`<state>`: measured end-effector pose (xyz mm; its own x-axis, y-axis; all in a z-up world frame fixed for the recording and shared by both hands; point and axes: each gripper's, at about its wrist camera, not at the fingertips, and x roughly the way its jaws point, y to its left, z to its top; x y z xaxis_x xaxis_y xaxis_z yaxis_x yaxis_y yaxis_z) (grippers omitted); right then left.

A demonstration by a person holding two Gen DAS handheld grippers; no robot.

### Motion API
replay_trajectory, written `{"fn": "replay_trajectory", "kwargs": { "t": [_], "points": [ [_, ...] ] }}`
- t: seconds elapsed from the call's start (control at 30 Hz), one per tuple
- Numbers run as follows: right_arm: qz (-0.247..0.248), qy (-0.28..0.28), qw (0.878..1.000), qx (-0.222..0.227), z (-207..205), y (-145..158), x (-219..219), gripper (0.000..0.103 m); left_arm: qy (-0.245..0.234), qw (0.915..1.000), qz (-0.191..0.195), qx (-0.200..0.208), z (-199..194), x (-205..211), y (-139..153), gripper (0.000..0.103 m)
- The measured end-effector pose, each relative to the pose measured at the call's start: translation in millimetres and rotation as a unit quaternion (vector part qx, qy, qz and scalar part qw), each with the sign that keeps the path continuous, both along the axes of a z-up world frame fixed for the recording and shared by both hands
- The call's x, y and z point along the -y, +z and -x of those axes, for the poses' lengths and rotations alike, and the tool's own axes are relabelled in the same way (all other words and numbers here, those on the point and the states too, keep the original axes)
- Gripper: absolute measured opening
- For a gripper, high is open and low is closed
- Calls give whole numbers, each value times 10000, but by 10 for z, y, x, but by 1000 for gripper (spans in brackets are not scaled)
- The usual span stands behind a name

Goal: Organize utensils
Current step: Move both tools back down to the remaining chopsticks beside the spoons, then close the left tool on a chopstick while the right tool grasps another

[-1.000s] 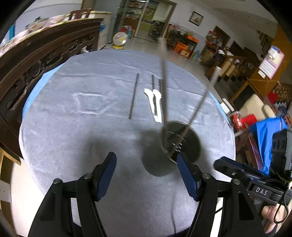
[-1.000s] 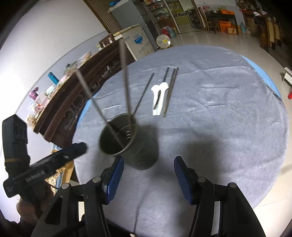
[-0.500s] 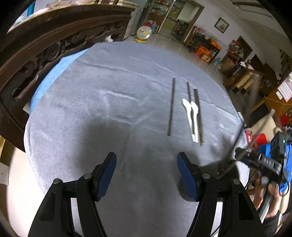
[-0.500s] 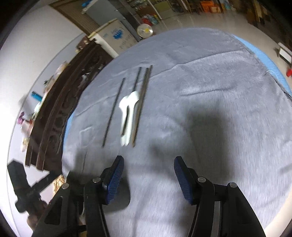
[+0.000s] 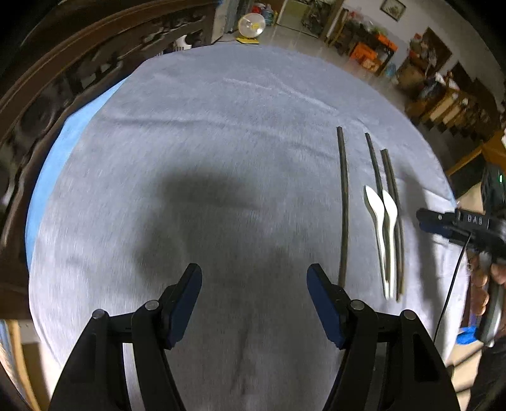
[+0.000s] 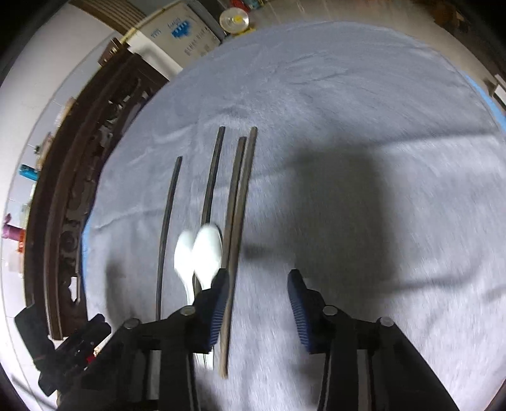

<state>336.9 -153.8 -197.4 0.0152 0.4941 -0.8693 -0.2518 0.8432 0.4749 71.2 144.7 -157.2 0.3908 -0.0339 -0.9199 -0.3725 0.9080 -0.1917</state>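
Several dark chopsticks (image 6: pixel 235 189) and two white spoons (image 6: pixel 207 249) lie side by side on the grey cloth (image 6: pixel 348 126). My right gripper (image 6: pixel 257 281) hangs low over their near ends, jaws closing. The rightmost chopstick (image 6: pixel 245 205) runs between the fingers, right beside the left pad, and nothing is gripped. In the left wrist view the same chopsticks (image 5: pixel 343 205) and spoons (image 5: pixel 390 215) lie to the right of my left gripper (image 5: pixel 254 284), which is open over bare cloth. The right gripper (image 5: pixel 458 221) shows at that view's right edge, held by a hand.
A carved dark wooden cabinet (image 5: pixel 63 63) borders the round table on the left. A blue underlay (image 5: pixel 53 151) shows at the cloth's edge. Cluttered furniture (image 5: pixel 442 95) and a small fan (image 5: pixel 251 25) stand on the floor beyond. Shadows of the grippers fall on the cloth.
Both views have swung away from the dark utensil cup with two chopsticks, now out of sight. Both grippers came lower and closer to the lying utensils. The right jaws have narrowed.
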Motion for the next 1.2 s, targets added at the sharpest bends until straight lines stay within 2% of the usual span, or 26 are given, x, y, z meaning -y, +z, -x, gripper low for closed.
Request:
{"fn": "replay_trajectory", "kwargs": {
  "t": [0.17, 0.47, 0.6, 0.77, 0.8, 0.9, 0.97, 1.03, 1.1, 1.17, 1.2],
  "points": [
    [301, 168, 9994, -20, -219, -28, -322, 33, -257, 9992, -216, -214, -429, 49, -34, 70],
    [1021, 399, 9940, -26, -402, -117, -651, 12, -411, 9981, -154, -432, -944, 170, -50, 70],
    [1355, 630, 9887, 98, -444, -107, -684, 12, -586, 9964, -206, -568, -1157, 269, -41, 70],
    [1307, 708, 9889, -10, -499, -145, -691, 12, -733, 9927, -271, -915, -1501, 384, -78, 70],
    [1363, 755, 9878, 1, -504, -155, -708, 9, -726, 9921, -299, -981, -1571, 408, -77, 70],
    [1449, 881, 9855, 42, -509, -148, -727, 9, -838, 9890, -445, -1138, -1716, 503, -88, 69],
    [1444, 931, 9851, 3, -509, -144, -740, 9, -908, 9855, -512, -1339, -1799, 569, -141, 63],
    [1480, 1013, 9838, -17, -488, -130, -781, 8, -977, 9812, -487, -1590, -1850, 614, -221, 45],
    [1558, 1131, 9813, -27, -499, -132, -806, 8, -1012, 9783, -574, -1715, -1884, 650, -243, 44],
    [1660, 1283, 9777, -66, -501, -134, -864, 8, -1169, 9738, -535, -1878, -1916, 692, -245, 35],
    [1746, 1398, 9746, -114, -500, -139, -902, 8, -1230, 9716, -521, -1955, -1922, 707, -243, 27]
  ]
}}
